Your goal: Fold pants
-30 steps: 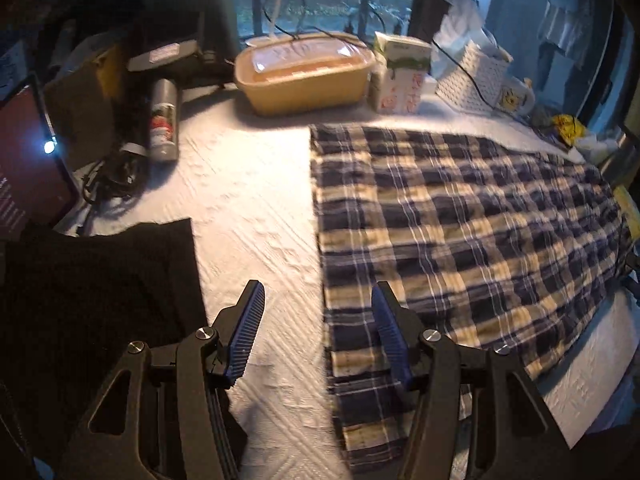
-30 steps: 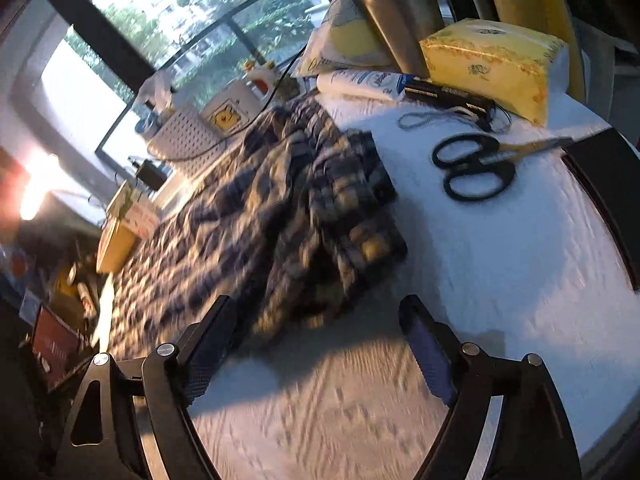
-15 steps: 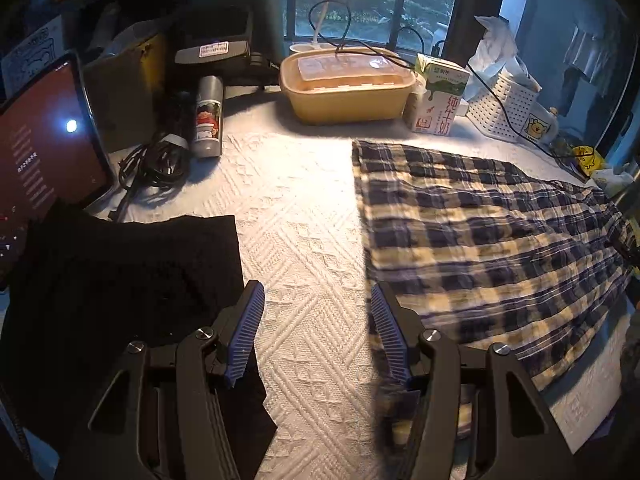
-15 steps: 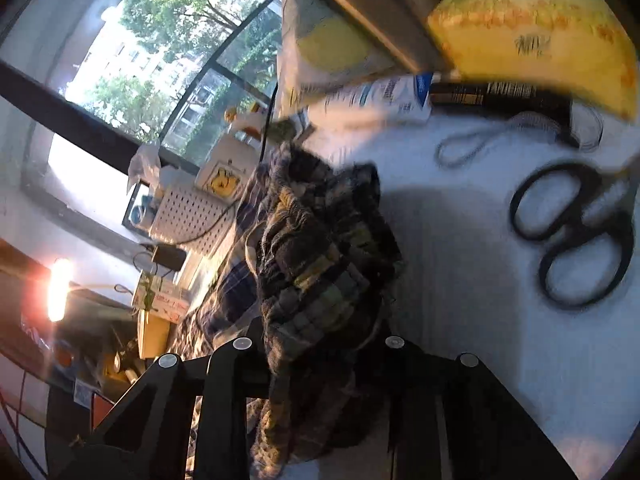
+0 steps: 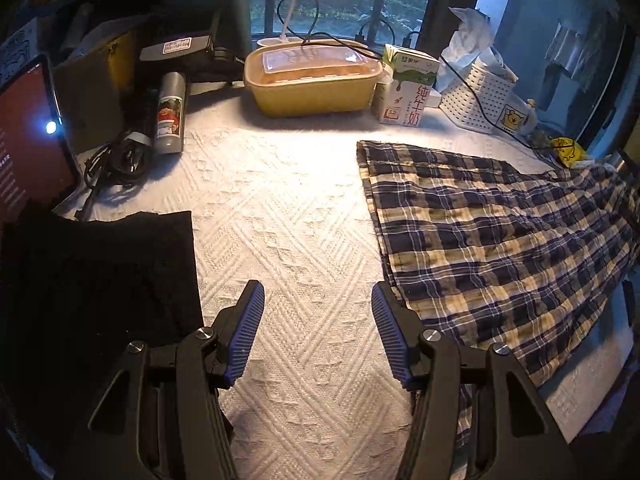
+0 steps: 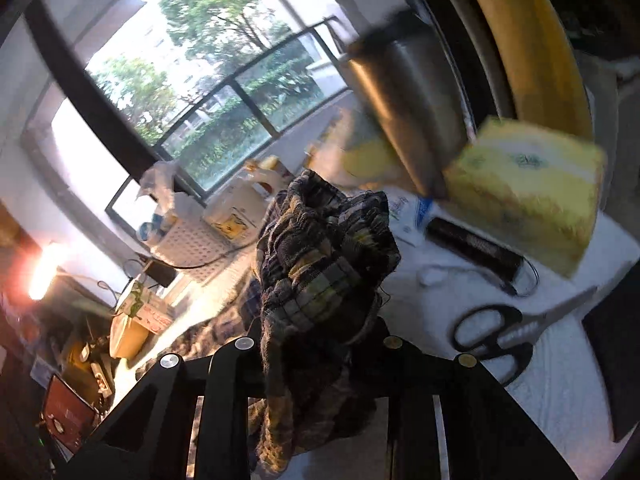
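pants [image 5: 496,236] right of cloth [image 5: 96,280], on table [image 5: 288,208]

hidden: bunched plaid pants [image 6: 324,256] are covering the right gripper's [image 6: 320,344] fingers | cut off: pants [image 5: 500,240] are running past the left view's right edge | blurred: yellow box [image 6: 528,188] and steel cylinder [image 6: 408,112] are smearing

Counts: 1 plaid pants [image 5: 500,240], 1 black cloth [image 5: 100,272], 1 yellow tub [image 5: 312,84], 1 milk carton [image 5: 408,88], 1 spray can [image 5: 171,112], 1 white basket [image 5: 476,96], 1 scissors [image 6: 496,332], 1 tissue box [image 6: 528,188], 2 claws: left claw [image 5: 318,332], right claw [image 6: 320,344].
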Tool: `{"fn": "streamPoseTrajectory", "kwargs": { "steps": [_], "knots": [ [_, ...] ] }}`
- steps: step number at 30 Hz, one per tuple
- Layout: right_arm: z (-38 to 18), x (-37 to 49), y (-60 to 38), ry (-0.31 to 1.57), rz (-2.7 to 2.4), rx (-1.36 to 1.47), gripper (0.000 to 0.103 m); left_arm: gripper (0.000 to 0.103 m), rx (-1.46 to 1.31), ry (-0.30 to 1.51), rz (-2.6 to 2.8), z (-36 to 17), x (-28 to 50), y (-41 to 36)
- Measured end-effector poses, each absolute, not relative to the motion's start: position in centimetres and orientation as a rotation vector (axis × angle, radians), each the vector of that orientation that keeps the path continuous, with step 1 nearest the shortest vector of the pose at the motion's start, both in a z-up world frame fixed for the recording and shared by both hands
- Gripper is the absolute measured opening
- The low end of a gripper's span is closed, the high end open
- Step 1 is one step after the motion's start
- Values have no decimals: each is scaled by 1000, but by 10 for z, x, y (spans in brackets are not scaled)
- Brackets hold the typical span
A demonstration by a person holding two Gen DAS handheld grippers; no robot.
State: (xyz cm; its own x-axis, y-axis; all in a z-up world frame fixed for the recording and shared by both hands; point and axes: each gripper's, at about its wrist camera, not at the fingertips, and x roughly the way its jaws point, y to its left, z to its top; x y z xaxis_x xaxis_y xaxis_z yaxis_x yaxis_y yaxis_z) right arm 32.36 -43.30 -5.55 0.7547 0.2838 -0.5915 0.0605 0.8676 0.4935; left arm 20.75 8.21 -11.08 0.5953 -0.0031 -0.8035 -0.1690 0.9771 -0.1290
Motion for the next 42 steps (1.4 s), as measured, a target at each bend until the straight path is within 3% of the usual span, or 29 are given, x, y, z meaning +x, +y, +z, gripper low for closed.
{"fn": "streamPoseTrajectory", "kwargs": {
  "steps": [14,26,29,30,31,33,42],
  "knots": [
    [17,314,-271,632,377,152,27,56,-273,860,42,-113,184,117],
    [-65,291,-77,846,610,-218,27,56,-287,823,49,-113,164,142],
    [-89,288,-58,926,644,-238,41,56,-294,830,62,-116,161,146],
    [-93,287,-56,941,659,-235,54,56,-296,832,65,-116,161,146],
    [-95,288,-54,946,670,-230,73,56,-296,834,68,-117,161,146],
    [-90,284,-55,935,719,-204,85,56,-294,836,68,-117,162,145],
    [-64,289,-97,864,714,-120,85,56,-241,822,-3,-101,182,114]
  ]
}}
